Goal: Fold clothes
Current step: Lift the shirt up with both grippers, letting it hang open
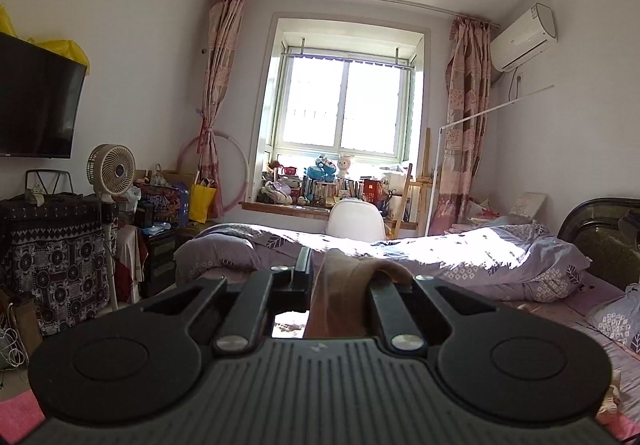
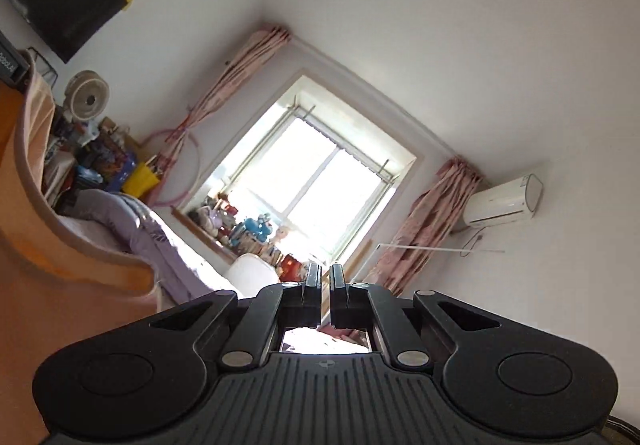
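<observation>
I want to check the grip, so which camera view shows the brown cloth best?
The left wrist view: the brown cloth drapes between the shut fingers of the left gripper. The right wrist view shows only an orange-tan fabric at its left edge, perhaps the same cloth.

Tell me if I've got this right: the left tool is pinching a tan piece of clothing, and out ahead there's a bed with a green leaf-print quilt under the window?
Nearly. The quilt on the bed is lilac, not green, as the left wrist view shows. The rest stands: the left tool is closed on the tan garment, and the bed lies under the window.
</observation>
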Demonstrator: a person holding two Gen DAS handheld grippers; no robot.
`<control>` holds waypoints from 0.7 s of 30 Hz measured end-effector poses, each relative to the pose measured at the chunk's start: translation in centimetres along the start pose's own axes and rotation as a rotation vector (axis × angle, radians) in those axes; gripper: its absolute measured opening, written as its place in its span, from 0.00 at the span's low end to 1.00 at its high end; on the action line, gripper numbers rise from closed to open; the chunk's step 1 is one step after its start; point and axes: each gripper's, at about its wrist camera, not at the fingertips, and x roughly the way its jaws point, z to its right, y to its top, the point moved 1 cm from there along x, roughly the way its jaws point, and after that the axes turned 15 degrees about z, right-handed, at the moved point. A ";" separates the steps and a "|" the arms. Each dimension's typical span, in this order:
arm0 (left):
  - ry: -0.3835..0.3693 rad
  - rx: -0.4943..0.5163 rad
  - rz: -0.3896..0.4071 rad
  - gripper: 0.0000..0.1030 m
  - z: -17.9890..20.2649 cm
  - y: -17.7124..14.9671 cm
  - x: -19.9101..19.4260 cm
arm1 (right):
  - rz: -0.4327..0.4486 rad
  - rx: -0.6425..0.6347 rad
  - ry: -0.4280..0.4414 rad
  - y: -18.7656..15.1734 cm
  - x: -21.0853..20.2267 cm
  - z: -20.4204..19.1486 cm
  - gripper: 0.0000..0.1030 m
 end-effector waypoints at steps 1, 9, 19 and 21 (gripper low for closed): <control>-0.002 0.006 0.015 0.08 0.3 0.7 0.0 | 0.004 0.037 0.036 0.5 0.2 1.2 0.05; -0.021 0.120 0.066 0.08 0.1 1.6 -3.4 | -0.112 0.414 0.667 -3.7 -4.4 -0.7 0.90; 0.100 0.182 -0.028 0.11 -8.7 -0.4 -9.4 | -0.310 0.588 0.912 -7.1 -2.7 -16.5 0.93; 0.126 0.183 -0.041 0.15 -10.3 -1.0 -10.3 | -0.348 0.539 0.953 -7.0 -2.0 -19.8 0.93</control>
